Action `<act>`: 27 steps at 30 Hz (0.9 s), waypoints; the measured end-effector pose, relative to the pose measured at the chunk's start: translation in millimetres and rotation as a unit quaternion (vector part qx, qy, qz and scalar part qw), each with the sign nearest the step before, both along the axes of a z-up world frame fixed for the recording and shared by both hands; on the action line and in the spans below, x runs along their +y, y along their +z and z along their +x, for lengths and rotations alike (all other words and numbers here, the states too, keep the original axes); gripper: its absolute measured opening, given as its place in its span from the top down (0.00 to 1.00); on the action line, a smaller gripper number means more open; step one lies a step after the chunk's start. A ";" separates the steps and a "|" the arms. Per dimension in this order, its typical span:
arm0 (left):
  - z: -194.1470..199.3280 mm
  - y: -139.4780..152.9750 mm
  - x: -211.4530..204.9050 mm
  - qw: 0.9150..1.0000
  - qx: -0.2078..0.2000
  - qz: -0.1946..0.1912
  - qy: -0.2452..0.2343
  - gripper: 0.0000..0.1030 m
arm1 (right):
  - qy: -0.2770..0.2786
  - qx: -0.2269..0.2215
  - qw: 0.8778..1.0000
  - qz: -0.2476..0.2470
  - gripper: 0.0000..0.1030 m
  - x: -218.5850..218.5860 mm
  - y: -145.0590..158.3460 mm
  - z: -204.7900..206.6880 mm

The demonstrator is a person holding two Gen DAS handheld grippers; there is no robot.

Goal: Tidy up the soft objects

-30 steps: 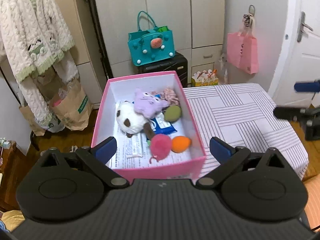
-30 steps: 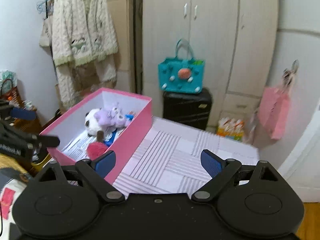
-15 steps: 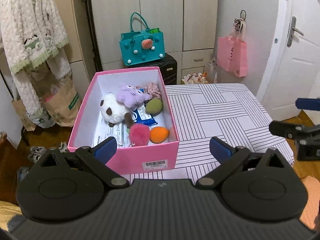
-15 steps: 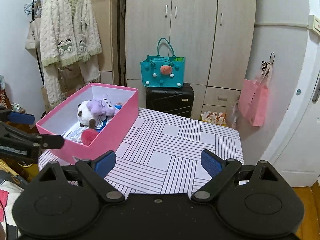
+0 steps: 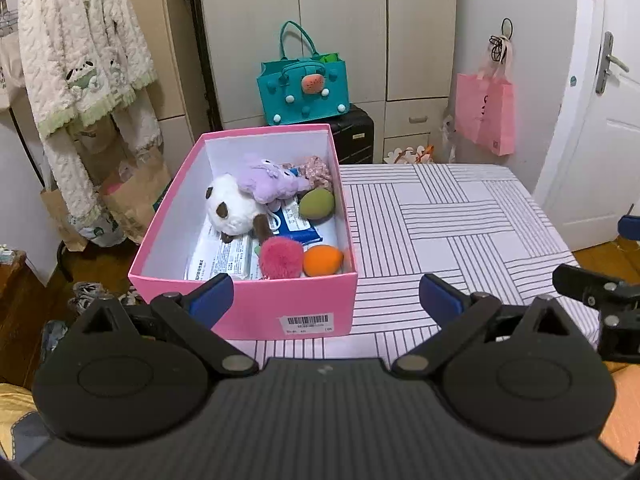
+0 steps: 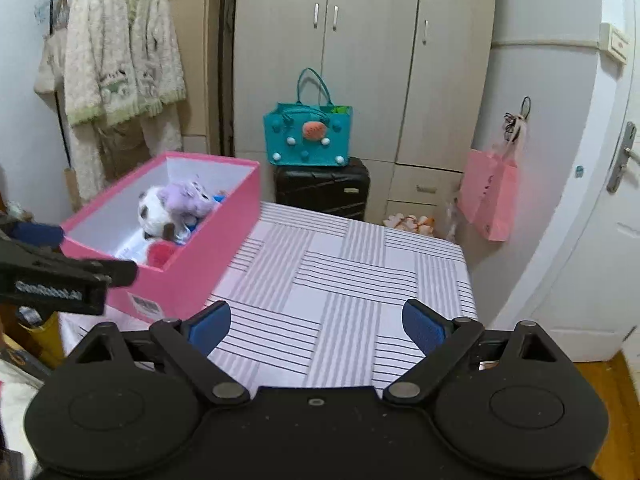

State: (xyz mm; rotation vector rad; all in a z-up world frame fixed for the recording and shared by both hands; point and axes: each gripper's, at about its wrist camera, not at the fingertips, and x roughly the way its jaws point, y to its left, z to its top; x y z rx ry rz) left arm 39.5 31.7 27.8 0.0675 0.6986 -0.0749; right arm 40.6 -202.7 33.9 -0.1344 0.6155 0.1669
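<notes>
A pink box stands on the left part of the striped table. Inside it lie a white panda plush, a purple plush, a green ball, a pink pompom, an orange ball and tissue packs. My left gripper hovers open just in front of the box, holding nothing. My right gripper is open over the table's near edge, to the right of the box.
A teal bag sits on a black suitcase behind the table. A pink bag hangs on the wall at right. A cream cardigan hangs at left. A white door is at far right.
Both grippers have drawn back from the box and table, so more of the table shows. Both stay open and hold nothing. The box's contents have not moved.
</notes>
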 end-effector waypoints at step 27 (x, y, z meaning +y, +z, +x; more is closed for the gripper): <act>-16.3 -6.5 -5.0 1.000 -0.023 0.013 0.010 0.02 | -0.063 -0.025 0.998 0.004 0.07 -7.0 -7.0 -13.6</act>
